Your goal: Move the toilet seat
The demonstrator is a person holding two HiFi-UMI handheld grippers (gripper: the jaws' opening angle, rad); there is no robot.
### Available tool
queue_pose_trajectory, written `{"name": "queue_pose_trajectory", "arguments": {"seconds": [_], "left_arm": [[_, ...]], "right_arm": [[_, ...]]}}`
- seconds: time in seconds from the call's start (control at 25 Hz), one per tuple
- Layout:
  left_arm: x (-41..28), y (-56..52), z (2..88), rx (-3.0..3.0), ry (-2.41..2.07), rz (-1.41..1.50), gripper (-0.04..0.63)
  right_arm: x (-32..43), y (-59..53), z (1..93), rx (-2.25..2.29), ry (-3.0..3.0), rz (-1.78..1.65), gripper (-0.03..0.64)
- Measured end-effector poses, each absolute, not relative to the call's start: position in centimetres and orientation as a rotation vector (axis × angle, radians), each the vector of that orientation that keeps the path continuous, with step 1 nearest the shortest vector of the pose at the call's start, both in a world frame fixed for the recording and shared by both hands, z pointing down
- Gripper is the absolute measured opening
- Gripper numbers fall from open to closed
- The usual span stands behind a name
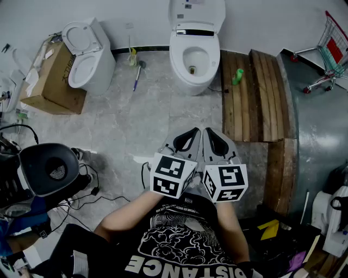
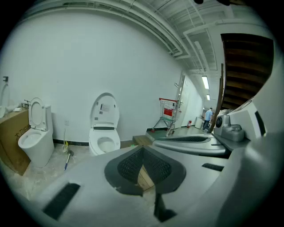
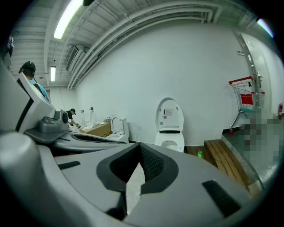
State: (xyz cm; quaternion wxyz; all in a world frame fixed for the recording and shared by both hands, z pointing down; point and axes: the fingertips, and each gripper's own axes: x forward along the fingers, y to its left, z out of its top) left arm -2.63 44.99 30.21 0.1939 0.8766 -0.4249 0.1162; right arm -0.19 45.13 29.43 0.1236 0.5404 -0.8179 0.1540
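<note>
A white toilet [image 1: 194,57] stands against the far wall with its seat and lid [image 1: 196,13] tipped upright over the open bowl. The left gripper view shows it ahead to the left as toilet [image 2: 104,141], and the right gripper view shows the same toilet [image 3: 169,138] ahead. My left gripper [image 1: 192,134] and right gripper [image 1: 210,134] are held side by side close to my chest, well short of the toilet. Both are shut with nothing between the jaws, as seen at the left gripper [image 2: 142,151] and right gripper [image 3: 139,149].
A second toilet [image 1: 86,54] stands at the back left beside a cardboard box [image 1: 51,81]. A brush [image 1: 138,74] lies on the floor between the toilets. Wooden planks [image 1: 255,92] with a green bottle [image 1: 237,76] lie right of the toilet. There is a shopping cart [image 1: 329,49] far right and cables [image 1: 98,190] near left.
</note>
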Motion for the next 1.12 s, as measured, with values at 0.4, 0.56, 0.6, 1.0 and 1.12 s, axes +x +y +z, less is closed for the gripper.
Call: {"name": "queue_pose_trajectory", "arguments": {"seconds": [0.4, 0.56, 0.6, 1.0, 1.12], "left_arm": [[-0.7, 44.8, 30.7, 2.443, -1.198, 0.348, 0.012], [0.8, 44.7, 30.7, 2.44, -1.212, 0.354, 0.012], [1.2, 44.6, 30.8, 2.438, -1.217, 0.355, 0.012], [3.5, 43.5, 30.6, 2.434, -1.253, 0.356, 0.012], [3.5, 42.4, 30.8, 2.428, -1.252, 0.357, 0.012]], "right_arm": [[1.8, 44.9, 29.5, 1.568, -2.415, 0.475, 0.021], [3.0, 44.9, 29.4, 1.539, -2.443, 0.477, 0.021], [3.3, 44.9, 29.3, 1.53, -2.454, 0.48, 0.021], [5.5, 44.1, 29.6, 1.465, -2.525, 0.535, 0.021], [5.5, 43.0, 29.8, 1.433, -2.563, 0.571, 0.02]]}}
